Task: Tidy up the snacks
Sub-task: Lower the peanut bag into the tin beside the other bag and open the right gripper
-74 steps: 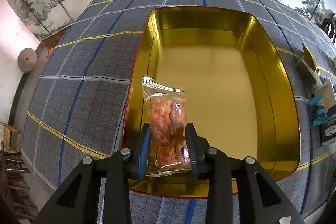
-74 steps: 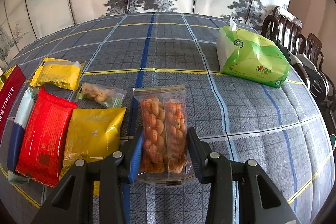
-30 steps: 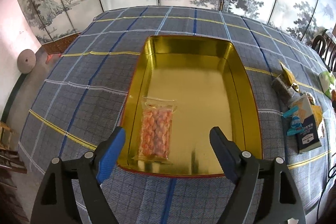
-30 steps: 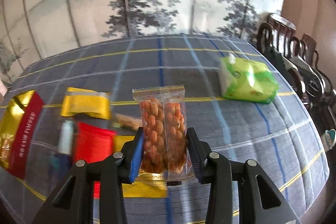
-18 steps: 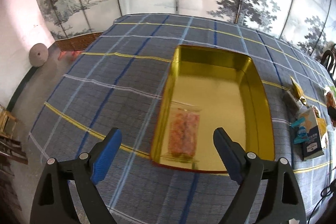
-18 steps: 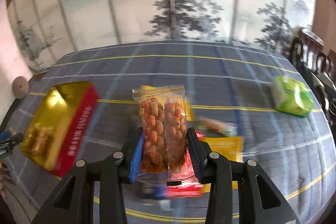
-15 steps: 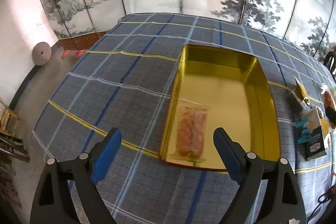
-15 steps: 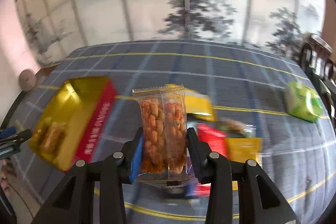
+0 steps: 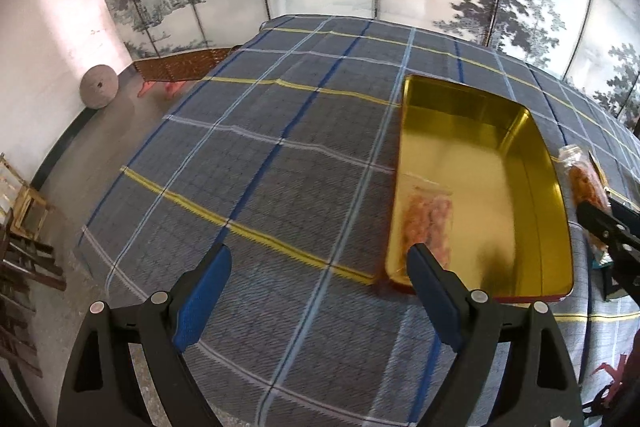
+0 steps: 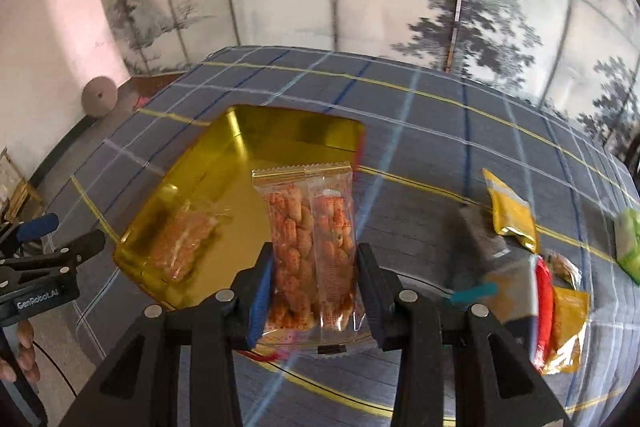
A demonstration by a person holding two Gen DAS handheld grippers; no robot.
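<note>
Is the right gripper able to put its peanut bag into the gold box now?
Probably yes. The right gripper holds the peanut bag near the gold box, which is open-topped with only one packet at one side, and the left gripper is pulled aside.

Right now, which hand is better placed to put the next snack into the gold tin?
Right. The right gripper is shut on a peanut packet, already held in front of the gold tin. The left gripper is open and holds nothing, off to the tin's side.
</note>
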